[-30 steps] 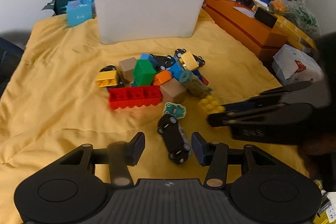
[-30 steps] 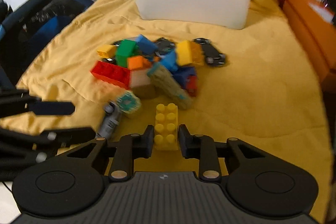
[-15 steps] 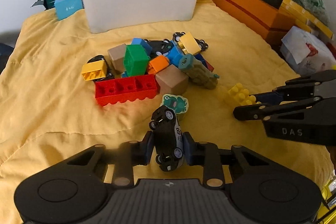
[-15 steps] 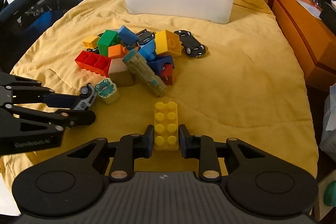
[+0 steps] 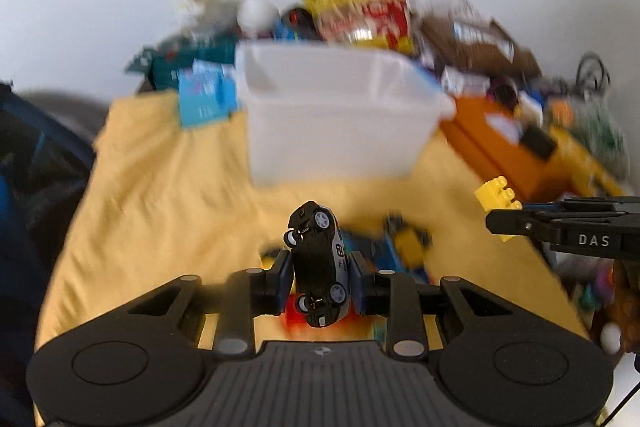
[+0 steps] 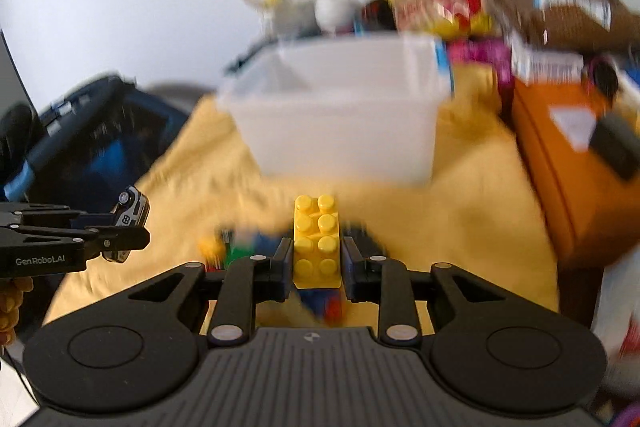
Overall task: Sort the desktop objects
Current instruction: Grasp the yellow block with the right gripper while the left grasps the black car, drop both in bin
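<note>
Left wrist view showed your left hand-held gripper clenched on the toy car, lifted above the yellow cloth. To its right, your right hand-held gripper grasped the yellow brick, also raised. Both faced the white bin. The car sat tilted between the pads and could have slipped. The bin's near rim could have caught either toy; its mouth looked open and roomy.

Left gripper raised off the cloth, jaws clamped on car, nose tilted up. Right gripper level beside it, also lifted, jaws pinching brick by its long sides.
</note>
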The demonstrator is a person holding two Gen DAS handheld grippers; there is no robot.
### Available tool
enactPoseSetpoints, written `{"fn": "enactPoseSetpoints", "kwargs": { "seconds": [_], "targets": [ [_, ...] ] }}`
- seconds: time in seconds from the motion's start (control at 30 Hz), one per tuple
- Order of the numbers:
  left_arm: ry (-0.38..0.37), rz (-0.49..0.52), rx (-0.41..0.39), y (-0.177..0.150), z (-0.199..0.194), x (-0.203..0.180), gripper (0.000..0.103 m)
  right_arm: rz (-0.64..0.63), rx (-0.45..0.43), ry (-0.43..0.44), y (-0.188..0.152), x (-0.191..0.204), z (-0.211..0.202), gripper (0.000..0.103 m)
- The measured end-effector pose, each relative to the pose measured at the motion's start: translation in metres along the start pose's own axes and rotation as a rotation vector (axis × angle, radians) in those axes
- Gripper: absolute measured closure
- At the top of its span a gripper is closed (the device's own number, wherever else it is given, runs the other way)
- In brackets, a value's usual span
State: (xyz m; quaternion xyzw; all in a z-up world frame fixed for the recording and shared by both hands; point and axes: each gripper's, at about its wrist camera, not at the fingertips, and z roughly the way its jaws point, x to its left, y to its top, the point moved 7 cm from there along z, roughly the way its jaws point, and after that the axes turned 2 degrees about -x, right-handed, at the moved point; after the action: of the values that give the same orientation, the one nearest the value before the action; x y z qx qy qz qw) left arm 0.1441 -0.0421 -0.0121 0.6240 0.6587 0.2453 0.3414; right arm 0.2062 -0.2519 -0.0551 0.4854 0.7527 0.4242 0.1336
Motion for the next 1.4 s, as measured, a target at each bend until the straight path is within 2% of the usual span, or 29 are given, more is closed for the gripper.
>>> {"fn": "enactPoseSetpoints", "kwargs": {
  "seconds": [0.17,0.23,0.37,0.57,0.9,1.23,1.4],
  "targets": [
    [-0.015,-0.014,-0.045,0.057,-0.003,0.011,0.070,-0.007,-0.057,0.015,0.055,0.000,0.001,0.075],
    [-0.020,-0.003,-0.049,0.080,0.000,0.014,0.070,-0.007,-0.053,0.023,0.070,-0.002,0.005,0.075],
    [-0.019,0.017,-0.046,0.109,0.012,0.015,0.070,-0.002,-0.059,0.025,0.106,-0.010,0.013,0.075],
    [-0.043,0.022,-0.012,0.145,0.034,0.014,0.070,-0.007,-0.044,0.004,0.141,-0.020,0.029,0.075],
    [-0.038,0.004,0.055,0.185,0.080,0.015,0.070,0.028,0.057,-0.025,0.165,-0.037,0.071,0.075],
    [-0.018,-0.040,0.195,0.188,0.136,0.022,0.070,0.048,0.207,-0.049,0.158,-0.053,0.118,0.075],
    [-0.017,-0.033,0.223,0.186,0.149,0.019,0.070,0.049,0.244,-0.062,0.152,-0.060,0.132,0.075]
  ]
}}
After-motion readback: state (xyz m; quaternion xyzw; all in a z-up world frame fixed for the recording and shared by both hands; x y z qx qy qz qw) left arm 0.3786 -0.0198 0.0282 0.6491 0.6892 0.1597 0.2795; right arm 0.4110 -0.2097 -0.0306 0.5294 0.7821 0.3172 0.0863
